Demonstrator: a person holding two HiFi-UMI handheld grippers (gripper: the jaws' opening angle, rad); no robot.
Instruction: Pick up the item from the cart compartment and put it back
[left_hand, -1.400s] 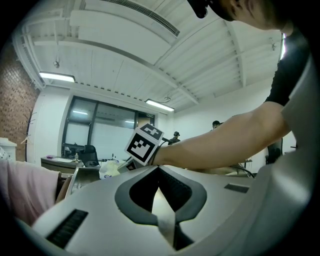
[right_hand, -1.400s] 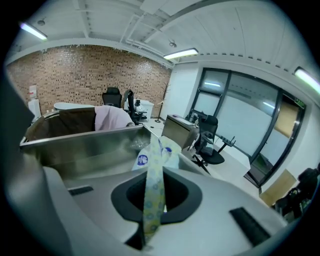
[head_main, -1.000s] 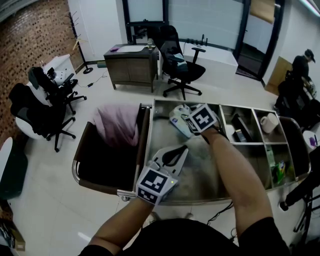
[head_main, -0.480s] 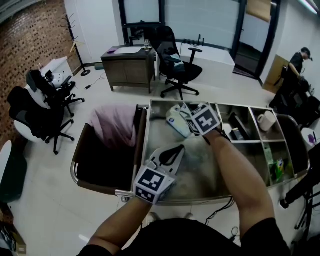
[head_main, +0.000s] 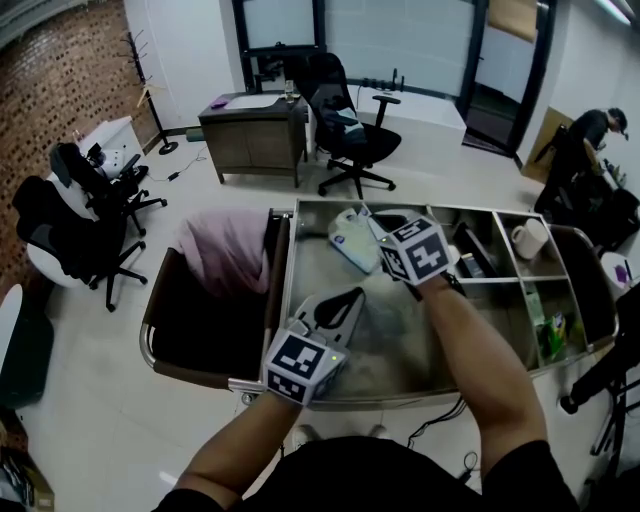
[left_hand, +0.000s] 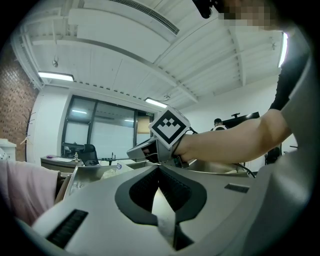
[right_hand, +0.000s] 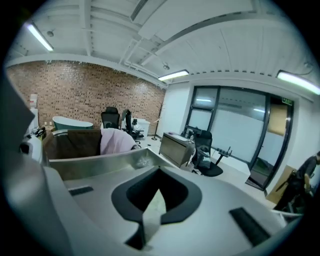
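Note:
A white pouch (head_main: 349, 239) with a blue mark lies at the far end of the cart's big metal tray (head_main: 300, 262). My right gripper (head_main: 380, 233) is just right of the pouch, its jaws mostly hidden under its marker cube (head_main: 414, 250). Whether it touches the pouch I cannot tell. In the right gripper view the jaws (right_hand: 159, 188) are shut, with nothing showing between them. My left gripper (head_main: 350, 297) rests shut over the near left part of the tray. It is also shut and empty in the left gripper view (left_hand: 159, 167), which faces the right cube (left_hand: 170, 127).
A brown bag (head_main: 205, 330) holding pink cloth (head_main: 225, 250) hangs on the cart's left end. Small compartments on the right hold a white mug (head_main: 527, 238), dark items (head_main: 470, 262) and green packets (head_main: 553, 336). Office chairs, a desk (head_main: 255, 125) and a person (head_main: 588, 135) stand beyond.
The right gripper's cube has shifted a little right and toward me, next to the white pouch. The left gripper has barely moved.

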